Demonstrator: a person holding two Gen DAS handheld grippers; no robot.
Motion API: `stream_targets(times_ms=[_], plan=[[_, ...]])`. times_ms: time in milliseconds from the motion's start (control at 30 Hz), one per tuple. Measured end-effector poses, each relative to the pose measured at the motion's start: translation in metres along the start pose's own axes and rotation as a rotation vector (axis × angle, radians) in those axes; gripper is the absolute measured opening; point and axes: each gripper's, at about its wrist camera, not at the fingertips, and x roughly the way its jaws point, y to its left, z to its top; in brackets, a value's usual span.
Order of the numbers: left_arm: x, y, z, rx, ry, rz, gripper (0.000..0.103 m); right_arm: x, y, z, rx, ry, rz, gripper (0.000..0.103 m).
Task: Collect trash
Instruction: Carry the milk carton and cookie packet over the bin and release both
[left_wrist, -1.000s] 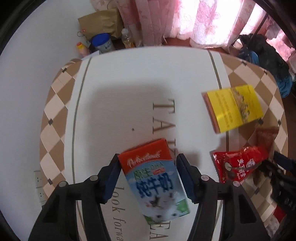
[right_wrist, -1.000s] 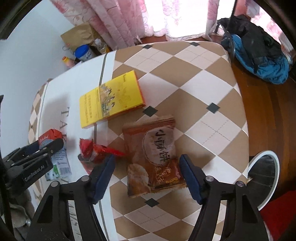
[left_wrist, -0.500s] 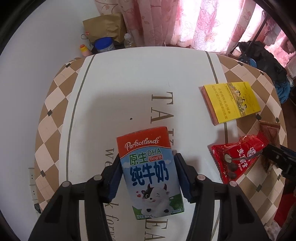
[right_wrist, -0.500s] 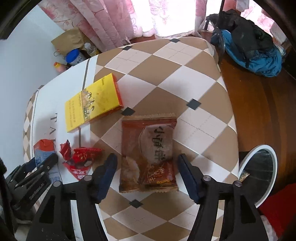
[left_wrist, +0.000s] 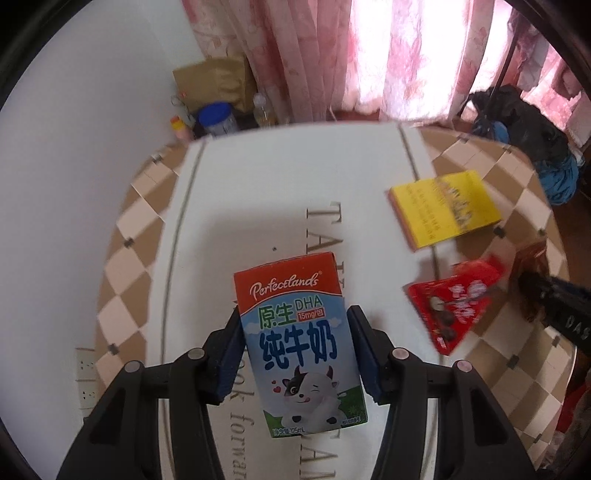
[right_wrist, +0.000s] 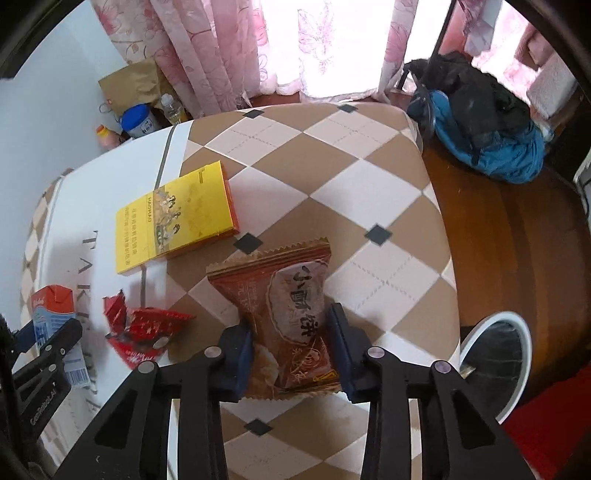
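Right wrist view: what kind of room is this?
Probably a room in a home. A table with a checked cloth, pink flowered curtains at a bright window, a wood floor, and a bag dumped on it.

Curtains: we see pink floral fabric curtains (right_wrist: 207, 51) hanging behind the table
Floor corner: we find a brown paper bag (left_wrist: 214, 83); beside it a blue-lidded white tub (left_wrist: 217, 120) and a clear plastic bottle (right_wrist: 171, 108)
Right: a blue and black bundle of clothing (right_wrist: 487, 144) lies on the wooden floor (right_wrist: 517, 236)
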Motion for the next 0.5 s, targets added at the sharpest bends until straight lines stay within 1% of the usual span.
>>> stream_targets(times_ms=[133,233,333,367,500], plan=[[-0.034,-0.006,-0.009,0.001,-0.072,-0.008,0.050,-0.017,-0.006,-0.019,0.029,-0.036,0.019,0.039],[-0.062,-0.017,-0.017,0.013,-0.124,-0.020,0.050,-0.037,-0.015,-0.039,0.038,-0.083,0.021,0.039],[-0.092,-0.031,-0.026,0.032,-0.169,-0.041,0.050,-0.063,-0.028,-0.060,0.051,-0.142,0.016,0.039],[-0.101,-0.036,-0.029,0.048,-0.161,-0.052,0.050,-0.072,-0.033,-0.066,0.057,-0.165,0.009,0.039],[-0.140,-0.063,-0.041,0.081,-0.211,-0.102,0.050,-0.113,-0.063,-0.095,0.109,-0.242,0.016,0.039]])
